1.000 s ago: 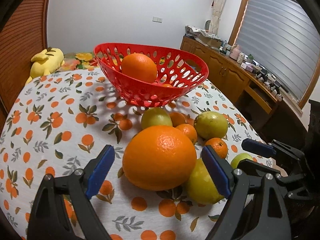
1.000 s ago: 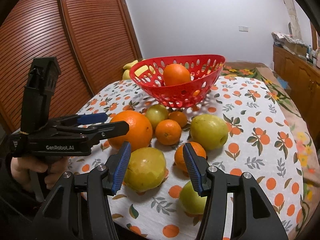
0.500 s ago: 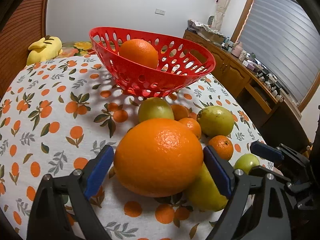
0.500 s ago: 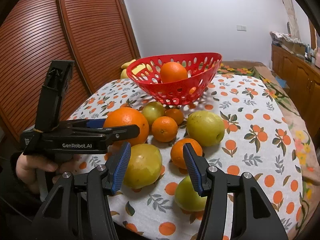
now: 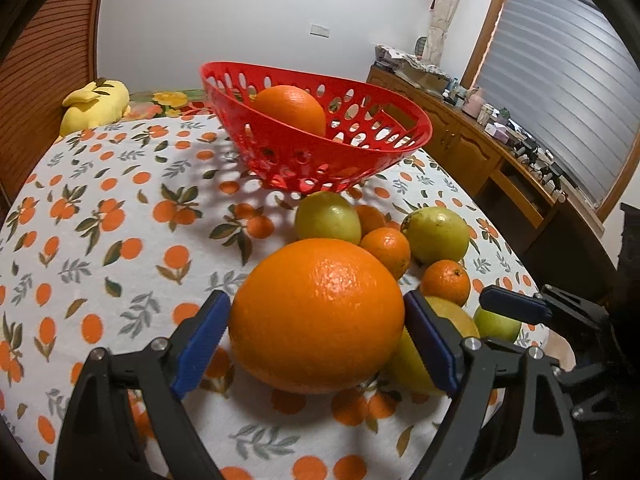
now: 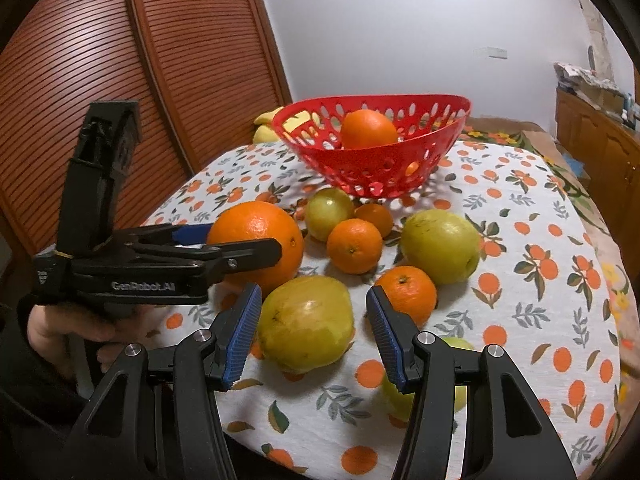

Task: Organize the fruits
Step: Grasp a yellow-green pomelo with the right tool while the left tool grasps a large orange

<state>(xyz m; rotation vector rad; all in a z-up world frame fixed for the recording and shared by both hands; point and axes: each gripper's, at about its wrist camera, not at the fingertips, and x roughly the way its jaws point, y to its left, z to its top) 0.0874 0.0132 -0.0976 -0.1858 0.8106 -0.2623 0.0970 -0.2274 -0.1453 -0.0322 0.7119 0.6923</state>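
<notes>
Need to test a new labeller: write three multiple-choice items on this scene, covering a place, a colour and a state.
1. The red basket stands: A) beyond the large orange; B) on the floor; C) under the table.
2. The tongs' pads are: A) red; B) blue; C) white.
3. The right tongs are: A) shut empty; B) shut on a mandarin; C) open.
A, it sits farther back; B, ribbed blue pads; C, a gap shows beside the yellow-green fruit.

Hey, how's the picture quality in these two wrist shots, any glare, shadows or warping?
Left wrist view: sharp, a glare spot on the big orange, dotted shadow beside the red basket. Right wrist view: sharp too, fisheye bends the louvred doors, corners dark.
</notes>
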